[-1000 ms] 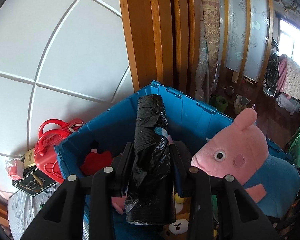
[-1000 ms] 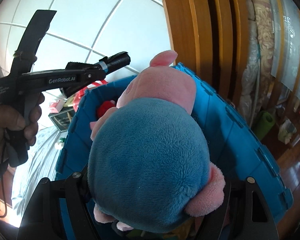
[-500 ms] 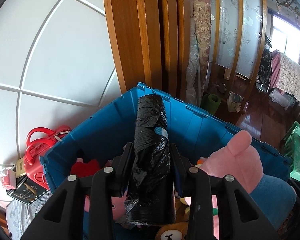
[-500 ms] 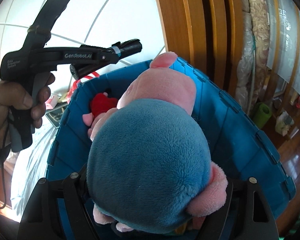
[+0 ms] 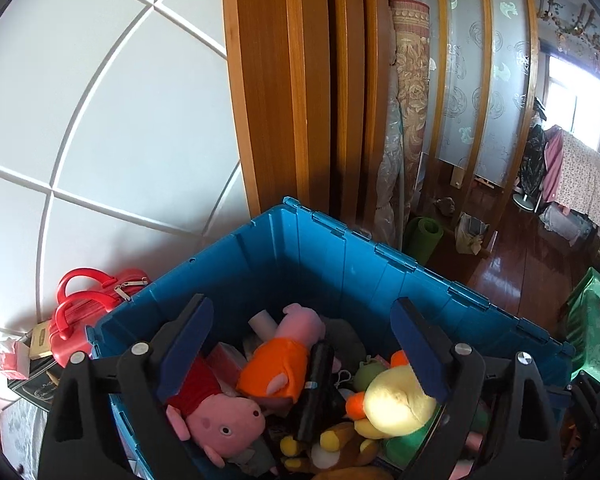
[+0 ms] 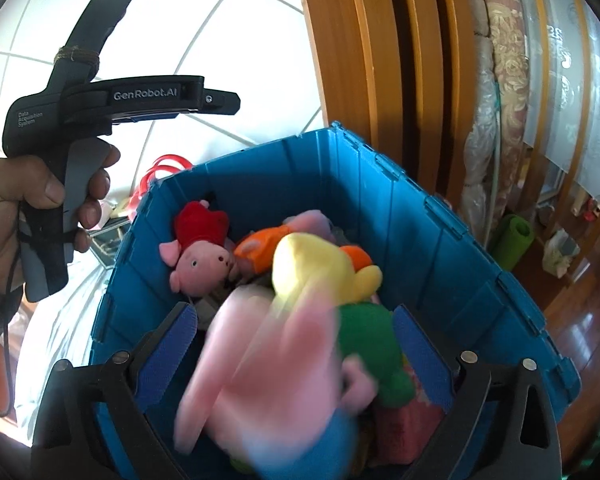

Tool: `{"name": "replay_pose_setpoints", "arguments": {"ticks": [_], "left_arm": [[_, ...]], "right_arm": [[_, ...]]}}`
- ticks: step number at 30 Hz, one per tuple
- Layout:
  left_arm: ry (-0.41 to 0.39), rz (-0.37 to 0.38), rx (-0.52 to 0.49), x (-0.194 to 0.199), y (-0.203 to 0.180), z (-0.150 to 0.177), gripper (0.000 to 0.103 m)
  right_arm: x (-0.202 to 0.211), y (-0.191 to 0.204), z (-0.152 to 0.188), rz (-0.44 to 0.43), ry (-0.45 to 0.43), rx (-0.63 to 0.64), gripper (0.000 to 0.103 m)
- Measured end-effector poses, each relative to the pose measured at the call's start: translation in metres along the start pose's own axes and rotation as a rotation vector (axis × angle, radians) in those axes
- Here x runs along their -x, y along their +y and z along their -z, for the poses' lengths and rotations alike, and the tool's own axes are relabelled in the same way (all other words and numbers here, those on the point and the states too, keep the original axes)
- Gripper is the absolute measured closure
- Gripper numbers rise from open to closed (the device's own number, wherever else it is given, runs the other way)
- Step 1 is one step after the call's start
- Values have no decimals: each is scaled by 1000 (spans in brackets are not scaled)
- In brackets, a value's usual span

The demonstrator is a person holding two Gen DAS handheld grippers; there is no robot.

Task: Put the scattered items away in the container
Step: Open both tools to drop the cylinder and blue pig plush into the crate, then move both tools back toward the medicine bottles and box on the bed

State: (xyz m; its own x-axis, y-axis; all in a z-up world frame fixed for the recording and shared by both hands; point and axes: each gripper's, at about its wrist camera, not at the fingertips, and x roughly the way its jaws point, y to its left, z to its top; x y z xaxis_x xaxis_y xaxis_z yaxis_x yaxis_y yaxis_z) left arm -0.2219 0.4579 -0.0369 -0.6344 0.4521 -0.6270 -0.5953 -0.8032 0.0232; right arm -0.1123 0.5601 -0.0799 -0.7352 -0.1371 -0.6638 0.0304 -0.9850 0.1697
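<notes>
Both grippers hover over the blue container (image 5: 380, 264), left gripper (image 5: 300, 344) and right gripper (image 6: 296, 344) with jaws wide and empty. The black roll (image 5: 316, 384) lies among the plush toys; the blurred pink-and-blue pig (image 6: 268, 372) drops inside. Best to lift straight up, clear of the rim.
</notes>
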Motion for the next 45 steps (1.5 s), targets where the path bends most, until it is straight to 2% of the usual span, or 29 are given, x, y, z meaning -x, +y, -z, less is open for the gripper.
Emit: {"name": "replay_pose_setpoints", "arguments": {"ticks": [18, 37, 45], "left_arm": [[0, -50, 56, 35, 22, 15, 12], [-44, -151, 154, 115, 85, 62, 12], [-26, -196, 214, 138, 119, 93, 12]], "right_arm": [[13, 23, 1, -35, -14, 35, 3], [33, 107, 2, -124, -30, 192, 3], [30, 139, 10, -137, -14, 248, 3]]}}
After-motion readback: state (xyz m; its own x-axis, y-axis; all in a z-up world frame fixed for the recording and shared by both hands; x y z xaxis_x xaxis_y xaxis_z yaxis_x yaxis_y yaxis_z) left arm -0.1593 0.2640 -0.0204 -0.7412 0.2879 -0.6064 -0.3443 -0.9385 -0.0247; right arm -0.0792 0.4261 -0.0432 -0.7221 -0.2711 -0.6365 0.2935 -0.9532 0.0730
